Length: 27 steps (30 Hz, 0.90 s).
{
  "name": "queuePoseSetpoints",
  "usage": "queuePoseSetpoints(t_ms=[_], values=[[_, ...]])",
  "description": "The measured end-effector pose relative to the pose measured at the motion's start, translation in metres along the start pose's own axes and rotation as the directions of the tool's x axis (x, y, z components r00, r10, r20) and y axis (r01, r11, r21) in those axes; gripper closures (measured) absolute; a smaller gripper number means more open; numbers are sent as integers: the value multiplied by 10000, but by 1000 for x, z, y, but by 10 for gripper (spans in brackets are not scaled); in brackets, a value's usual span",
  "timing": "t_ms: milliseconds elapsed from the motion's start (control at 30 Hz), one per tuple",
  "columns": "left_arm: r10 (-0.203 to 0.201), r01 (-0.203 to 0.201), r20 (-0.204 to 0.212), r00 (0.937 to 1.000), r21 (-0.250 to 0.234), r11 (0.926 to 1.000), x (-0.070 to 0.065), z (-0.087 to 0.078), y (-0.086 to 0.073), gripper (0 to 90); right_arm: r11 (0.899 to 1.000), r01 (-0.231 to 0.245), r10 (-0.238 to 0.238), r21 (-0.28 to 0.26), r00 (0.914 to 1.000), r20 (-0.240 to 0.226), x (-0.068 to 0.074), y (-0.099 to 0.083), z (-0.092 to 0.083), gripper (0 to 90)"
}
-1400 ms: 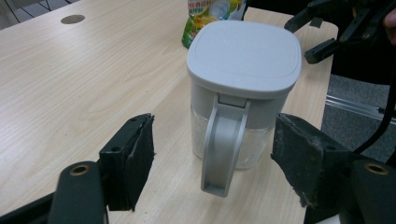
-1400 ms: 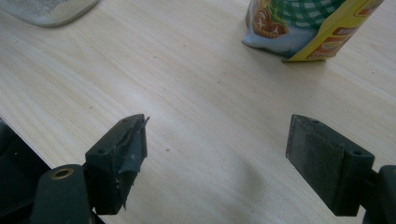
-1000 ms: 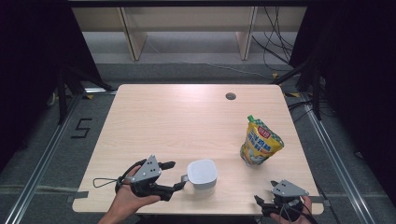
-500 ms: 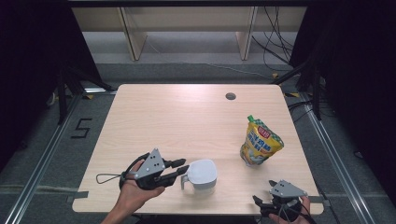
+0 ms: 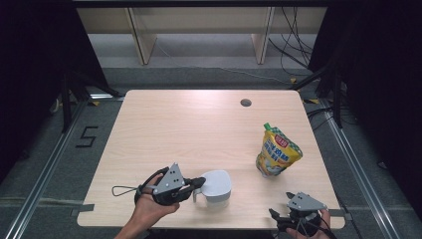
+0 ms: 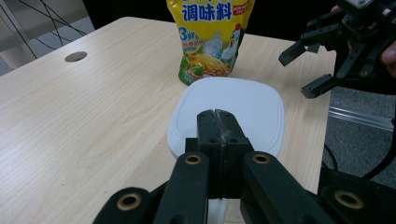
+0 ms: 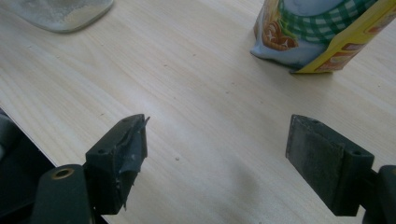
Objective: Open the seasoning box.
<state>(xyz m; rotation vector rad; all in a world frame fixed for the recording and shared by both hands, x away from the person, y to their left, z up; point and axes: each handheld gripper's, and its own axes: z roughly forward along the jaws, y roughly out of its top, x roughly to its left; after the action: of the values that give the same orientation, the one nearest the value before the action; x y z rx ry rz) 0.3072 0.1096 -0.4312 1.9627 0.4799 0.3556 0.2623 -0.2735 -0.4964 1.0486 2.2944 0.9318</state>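
Note:
A white lidded container (image 5: 217, 186) (image 6: 233, 107) stands near the table's front edge, its handle turned to the left. My left gripper (image 5: 198, 183) (image 6: 218, 121) is shut at that handle, jaws pressed together just above the lid's near rim. A yellow seasoning pouch (image 5: 277, 157) (image 6: 210, 37) (image 7: 322, 32) stands upright to the right, behind the container. My right gripper (image 5: 279, 205) (image 7: 217, 149) (image 6: 299, 72) hovers open at the front right corner, nothing between its jaws, facing the pouch. The container's base (image 7: 60, 11) is at the top left of the right gripper view.
The light wooden table (image 5: 199, 129) has a round cable hole (image 5: 246, 102) (image 6: 76, 56) at the back right. Metal floor rails run along both sides of the table, and shelving stands beyond its far edge.
My left gripper has turned and shut at the container's handle, and the container has shifted slightly. The right gripper has barely moved.

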Motion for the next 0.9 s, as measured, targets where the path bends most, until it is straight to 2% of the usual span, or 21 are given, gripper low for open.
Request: queuePoseSetpoints(t_ms=[33, 67, 100, 167, 233, 300, 333, 367, 400, 467, 500, 533, 567, 600, 667, 700, 733, 767, 833, 867, 900], values=[[57, -57, 25, 10000, 31, 10000, 0, 1, -1, 893, 10000, 60, -59, -40, 10000, 33, 0, 0, 0, 217], [-64, 64, -14, 10000, 25, 10000, -1, 1, -2, 893, 10000, 76, -76, -7, 9999, 77, 1, 1, -1, 217], [90, -89, -28, 10000, 115, 9999, 0, 1, -3, 893, 9999, 150, -149, -65, 9998, 110, 0, 0, 0, 217], [-212, 212, -34, 9998, 19, 9998, 0, 1, -4, 893, 10000, -9, 10, -86, 10000, 85, 1, 0, 0, 220], [-110, 110, -24, 9999, -10, 9999, 0, 1, -4, 893, 9994, 130, -128, -307, 9999, 95, 0, 2, -1, 229], [-137, 136, -111, 9998, -60, 9999, 1, 0, -5, 893, 9982, -14, 12, -594, 10000, -21, 0, 4, -3, 243], [-260, 259, -68, 9996, -143, 9996, 1, 0, -6, 892, 9971, -218, 209, -731, 9997, -123, 1, 5, -4, 260], [-157, 157, -8, 9999, -113, 9998, 2, -1, -7, 892, 9954, -516, 496, -807, 9984, -275, 4, 6, -6, 298], [-201, 201, -19, 9998, -68, 9998, 2, -1, -7, 892, 9926, -104, 76, -1213, 9997, -232, 1, 8, -6, 330], [-415, 415, -36, 9991, -136, 9990, 1, -2, -8, 892, 9842, -78, 7, -1768, 9992, -404, 4, 12, -7, 368], [-283, 282, -46, 9996, -164, 9995, 1, -2, -8, 892, 9790, 77, -161, -2038, 9991, -394, 5, 15, -7, 391], [-251, 250, -39, 9997, -172, 9995, 1, -2, -8, 892, 9742, -157, 43, -2252, 9987, -512, 8, 17, -8, 420], [-278, 277, -54, 9996, -177, 9995, 1, -2, -8, 891, 9704, -484, 293, -2364, 9961, -835, 11, 19, -7, 434], [-269, 268, -48, 9996, -175, 9995, 1, -2, -8, 892, 9674, -706, 502, -2433, 9948, -890, 14, 20, -8, 464], [-359, 358, -70, 9993, -120, 9993, 1, -2, -9, 892, 9575, -692, 397, -2799, 9932, -1096, 16, 24, -7, 510], [-273, 272, -30, 9996, -164, 9995, 1, -2, -9, 892, 9525, -630, 308, -2980, 9933, -1113, 18, 26, -6, 557], [-299, 298, -43, 9995, -186, 9994, 1, -2, -9, 892, 9530, -535, 219, -2981, 9939, -1085, 18, 27, -6, 572], [-309, 308, -56, 9995, -188, 9994, 1, -2, -9, 892, 9519, -821, 465, -2951, 9910, -1258, 21, 28, -5, 585], [-316, 315, -44, 9995, -207, 9993, 1, -2, -9, 892, 9496, -559, 104, -3085, 9891, -1471, 22, 31, -1, 628], [-344, 343, -39, 9994, -255, 9991, 1, -2, -10, 892, 9508, -750, 283, -3006, 9872, -1567, 26, 32, -1, 642], [-396, 395, -33, 9992, -304, 9988, 1, -2, -10, 892, 9450, -514, 20, -3229, 9885, -1513, 26, 34, 1, 666]])
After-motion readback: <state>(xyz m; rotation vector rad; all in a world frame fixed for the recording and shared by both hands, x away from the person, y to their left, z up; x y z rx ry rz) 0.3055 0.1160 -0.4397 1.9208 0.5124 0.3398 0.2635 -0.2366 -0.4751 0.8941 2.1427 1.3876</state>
